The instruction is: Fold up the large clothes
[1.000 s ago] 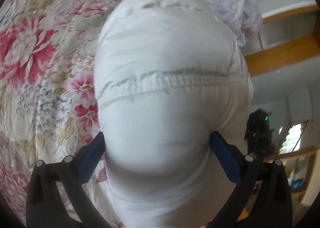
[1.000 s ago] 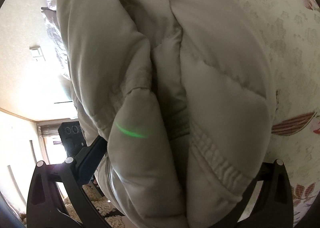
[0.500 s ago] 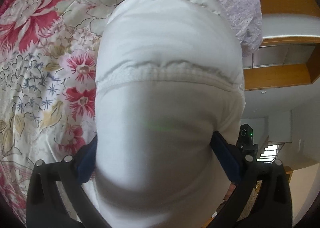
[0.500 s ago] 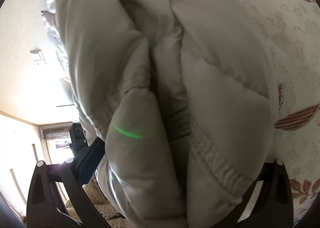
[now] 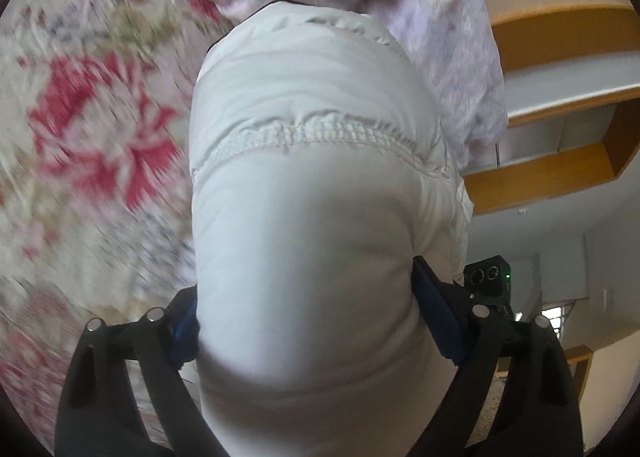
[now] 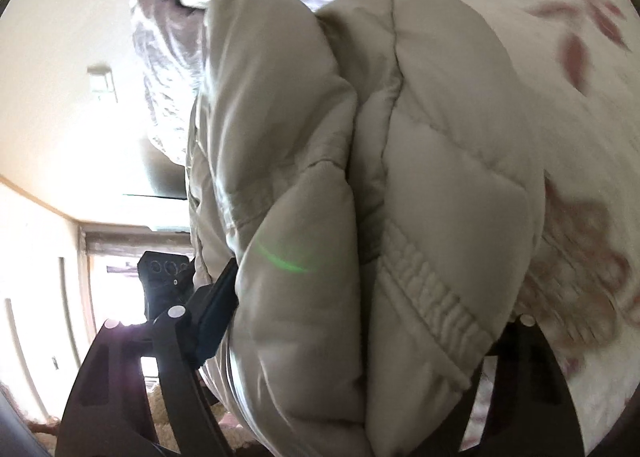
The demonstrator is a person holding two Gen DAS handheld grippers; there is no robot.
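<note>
A bulky white padded jacket (image 5: 320,185) fills the left gripper (image 5: 306,321), whose wide-set jaws are closing with a thick roll of the garment between the blue pads, above a blurred floral bedspread (image 5: 100,145) and just below a pale lilac quilt (image 5: 448,57). In the right wrist view, the right gripper (image 6: 360,317) likewise holds a doubled, stitched bundle of the same jacket, its jaws closing on the padding. To fold cleanly, both grips should probably stay firm and level, carrying the edge over together so the puffy layers do not slip free.
</note>
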